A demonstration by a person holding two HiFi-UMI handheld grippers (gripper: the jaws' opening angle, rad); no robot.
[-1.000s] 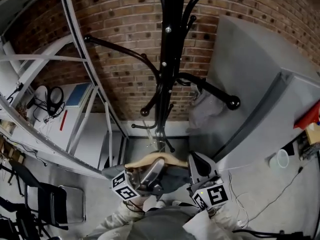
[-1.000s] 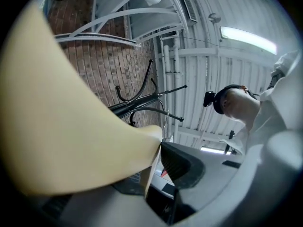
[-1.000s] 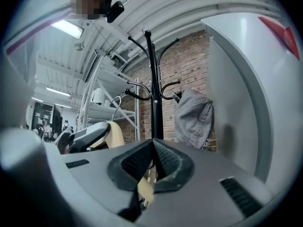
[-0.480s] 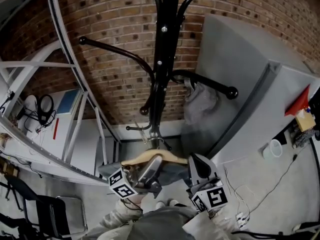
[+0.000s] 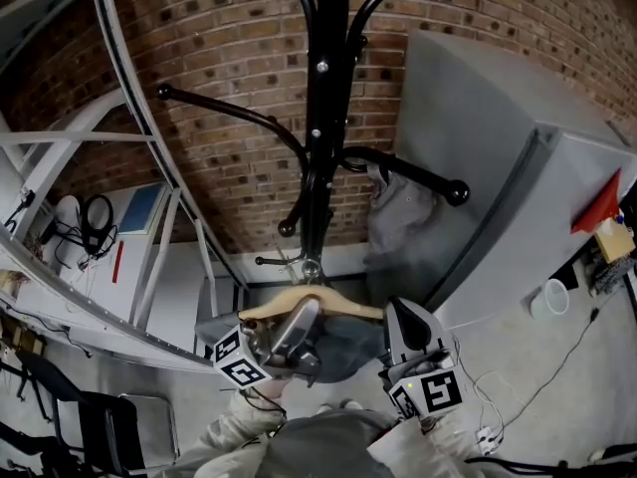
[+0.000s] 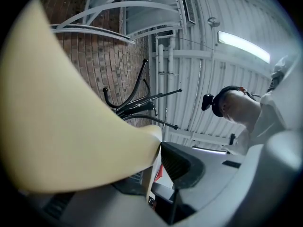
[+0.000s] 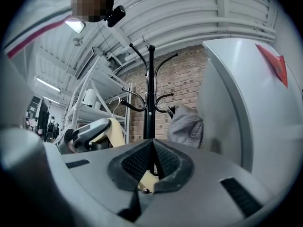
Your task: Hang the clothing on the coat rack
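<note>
Left claw (image 5: 307, 312), right claw (image 5: 391, 312), clamping hanger (image 5: 265, 310) (wooden)

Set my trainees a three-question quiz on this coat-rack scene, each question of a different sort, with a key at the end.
1. True or false: a grey garment already hangs on one arm of the coat rack.
2. Choose one: what do the left gripper and the right gripper both grip? A, a wooden hanger. B, a paper cup. C, a cable.
3. Fill the gap: the wall behind the coat rack is made of ____.

Key: 1 true; 2 A; 3 brick.
</note>
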